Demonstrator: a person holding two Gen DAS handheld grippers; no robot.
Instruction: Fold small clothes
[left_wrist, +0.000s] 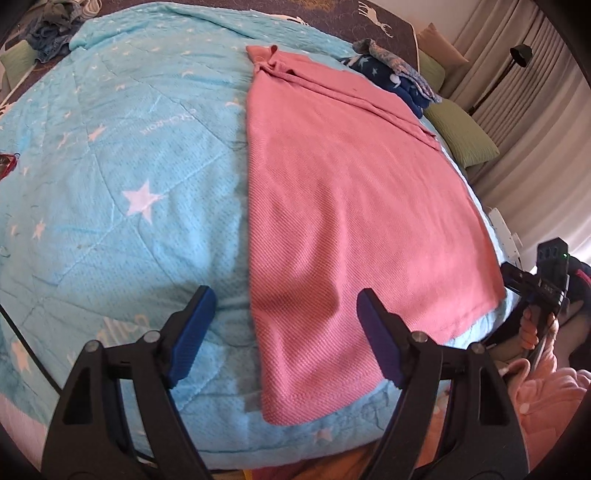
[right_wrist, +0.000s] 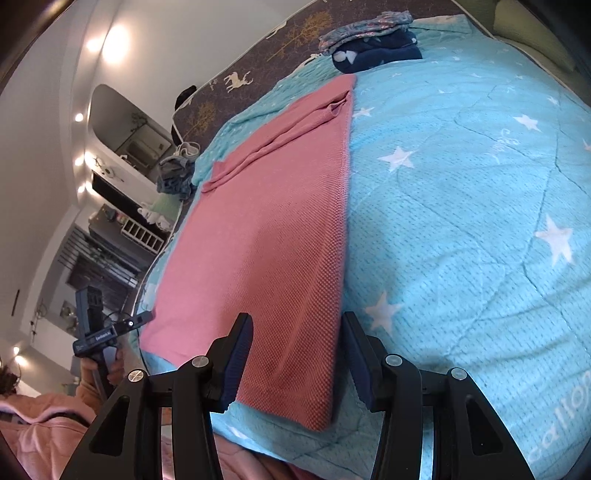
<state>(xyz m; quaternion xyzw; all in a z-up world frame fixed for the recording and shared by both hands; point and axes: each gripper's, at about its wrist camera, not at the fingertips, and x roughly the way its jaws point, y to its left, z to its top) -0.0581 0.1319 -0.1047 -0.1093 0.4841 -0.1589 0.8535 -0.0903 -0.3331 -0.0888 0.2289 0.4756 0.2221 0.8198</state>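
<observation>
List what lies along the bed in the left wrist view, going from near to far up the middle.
Left gripper → pink garment → its bunched far end → dark deer-print sheet.

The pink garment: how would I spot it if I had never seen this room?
Find the bed's light blue quilt printed with white stars. Lying flat on it, partly folded, is the pink garment, a plain textured knit with one creased, bunched end. Unlike the dark blue and patterned folded clothes stacked past that bunched end, it is one solid colour.
</observation>
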